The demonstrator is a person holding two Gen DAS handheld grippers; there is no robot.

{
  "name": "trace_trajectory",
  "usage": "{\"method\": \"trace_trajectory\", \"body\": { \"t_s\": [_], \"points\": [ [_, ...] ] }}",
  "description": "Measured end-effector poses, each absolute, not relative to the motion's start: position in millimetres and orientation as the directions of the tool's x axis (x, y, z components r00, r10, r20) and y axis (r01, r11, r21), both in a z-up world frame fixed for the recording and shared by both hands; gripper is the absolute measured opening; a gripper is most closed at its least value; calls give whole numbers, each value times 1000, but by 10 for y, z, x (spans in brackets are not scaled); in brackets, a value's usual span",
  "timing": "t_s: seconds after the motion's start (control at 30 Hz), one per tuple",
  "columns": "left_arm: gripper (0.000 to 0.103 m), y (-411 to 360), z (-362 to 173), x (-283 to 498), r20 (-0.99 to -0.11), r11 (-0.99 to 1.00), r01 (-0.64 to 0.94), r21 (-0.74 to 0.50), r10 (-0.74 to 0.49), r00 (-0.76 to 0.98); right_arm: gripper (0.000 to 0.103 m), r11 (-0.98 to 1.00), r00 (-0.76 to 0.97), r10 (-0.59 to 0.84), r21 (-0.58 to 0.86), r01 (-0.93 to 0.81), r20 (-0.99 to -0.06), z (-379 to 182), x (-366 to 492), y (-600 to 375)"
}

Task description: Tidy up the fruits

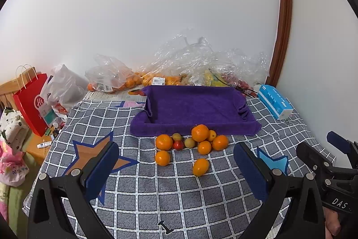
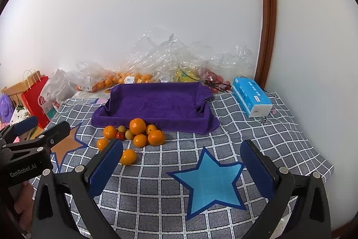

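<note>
A purple towel-lined tray (image 1: pixel 194 104) (image 2: pixel 156 102) lies on the checked cloth, nothing in it. In front of it sits a pile of fruit (image 1: pixel 199 133) (image 2: pixel 137 127): several oranges, two small yellow-green fruits (image 1: pixel 190 142) and a small red one (image 1: pixel 178 145) (image 2: pixel 120 135). Two oranges lie apart nearer me (image 1: pixel 200 166) (image 1: pixel 162 158). My left gripper (image 1: pixel 176 171) is open and empty, short of the fruit. My right gripper (image 2: pixel 181 167) is open and empty above a blue star, to the right of the fruit. The right gripper also shows in the left wrist view (image 1: pixel 335 149).
Clear plastic bags of oranges and other fruit (image 1: pixel 156 77) are heaped along the wall behind the tray. A blue tissue pack (image 1: pixel 274 101) (image 2: pixel 251 96) lies at the right. A red paper bag (image 1: pixel 31 102) and clutter stand beyond the table's left edge.
</note>
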State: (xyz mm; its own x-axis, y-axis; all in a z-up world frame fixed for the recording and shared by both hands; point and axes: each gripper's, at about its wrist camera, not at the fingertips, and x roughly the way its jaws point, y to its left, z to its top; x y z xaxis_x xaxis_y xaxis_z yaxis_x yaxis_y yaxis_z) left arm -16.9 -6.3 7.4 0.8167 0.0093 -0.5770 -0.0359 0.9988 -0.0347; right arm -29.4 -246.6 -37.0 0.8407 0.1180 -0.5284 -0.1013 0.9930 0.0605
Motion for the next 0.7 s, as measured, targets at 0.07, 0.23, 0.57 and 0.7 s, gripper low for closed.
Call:
{"method": "trace_trajectory", "body": {
  "t_s": [0.07,0.23,0.57,0.7],
  "points": [
    [103,-60,78,-174,-577,999,-36,-33,10,817,103,993,841,120,62,-103,-528,-373,-303,-2467],
    [103,-53,78,-188,-576,999,-35,-35,8,817,103,993,841,120,58,-106,-527,-370,-316,-2454],
    [103,-61,93,-192,-575,999,-36,-33,10,818,103,993,841,121,63,-104,-527,-360,-327,-2464],
    [103,-73,101,-192,-573,999,-36,-30,12,819,103,993,842,122,63,-104,-526,-356,-325,-2465]
  ]
}}
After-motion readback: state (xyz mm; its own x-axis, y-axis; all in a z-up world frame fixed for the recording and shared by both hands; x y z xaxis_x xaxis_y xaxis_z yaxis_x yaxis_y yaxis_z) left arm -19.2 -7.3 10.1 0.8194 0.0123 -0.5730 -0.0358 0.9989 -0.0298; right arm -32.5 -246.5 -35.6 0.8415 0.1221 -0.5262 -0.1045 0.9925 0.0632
